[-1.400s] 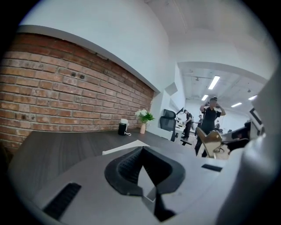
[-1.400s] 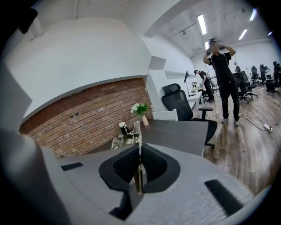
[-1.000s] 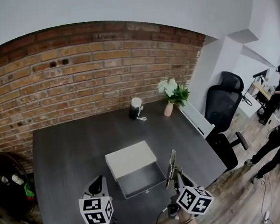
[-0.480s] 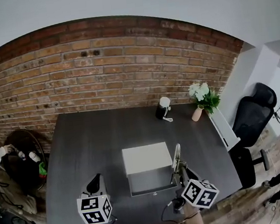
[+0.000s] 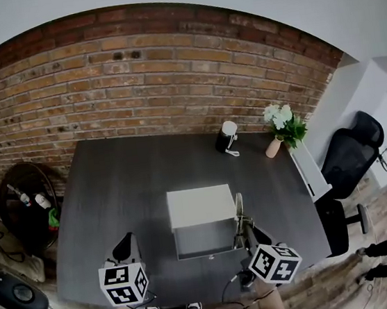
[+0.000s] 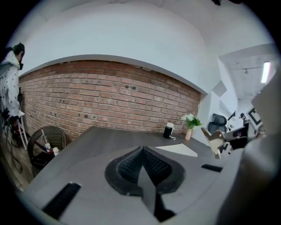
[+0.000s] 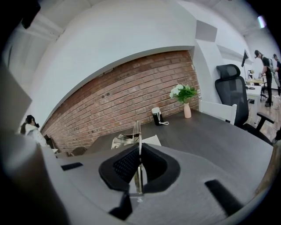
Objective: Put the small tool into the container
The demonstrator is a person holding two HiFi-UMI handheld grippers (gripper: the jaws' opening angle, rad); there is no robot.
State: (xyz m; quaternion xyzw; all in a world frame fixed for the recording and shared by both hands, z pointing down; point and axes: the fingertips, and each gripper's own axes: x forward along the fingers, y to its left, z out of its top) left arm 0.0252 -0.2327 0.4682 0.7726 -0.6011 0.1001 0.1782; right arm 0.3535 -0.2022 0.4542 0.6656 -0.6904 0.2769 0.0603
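Over the last second the head view has swung round, so the table (image 5: 114, 195) and the white box (image 5: 200, 205) now lie square in front instead of skewed toward the left; both grippers have drifted a little with it, and the box's open grey part faces the person.

The right gripper (image 5: 248, 233) has not altered its hold; its jaws stay closed almost fully on the thin metal tool (image 5: 240, 211), which stands upright out of the pads, as the right gripper view shows plainly with the right gripper (image 7: 138, 165) pinching the tool (image 7: 137, 132) near its lower end. The tool was beside the right rim of the box 1 second ago and it is there yet; whether its tip hangs over the open part or just outside the wall cannot be told from the head view.

The left gripper (image 5: 125, 244) now sits further from the box's left side than before; the left gripper view shows its jaws (image 6: 142, 165) pressed together with nothing between them.

For the task this looks like lining up rather than progress; the tool is not yet in the box, and a short move to the left over the opening seems to be what remains before letting go.
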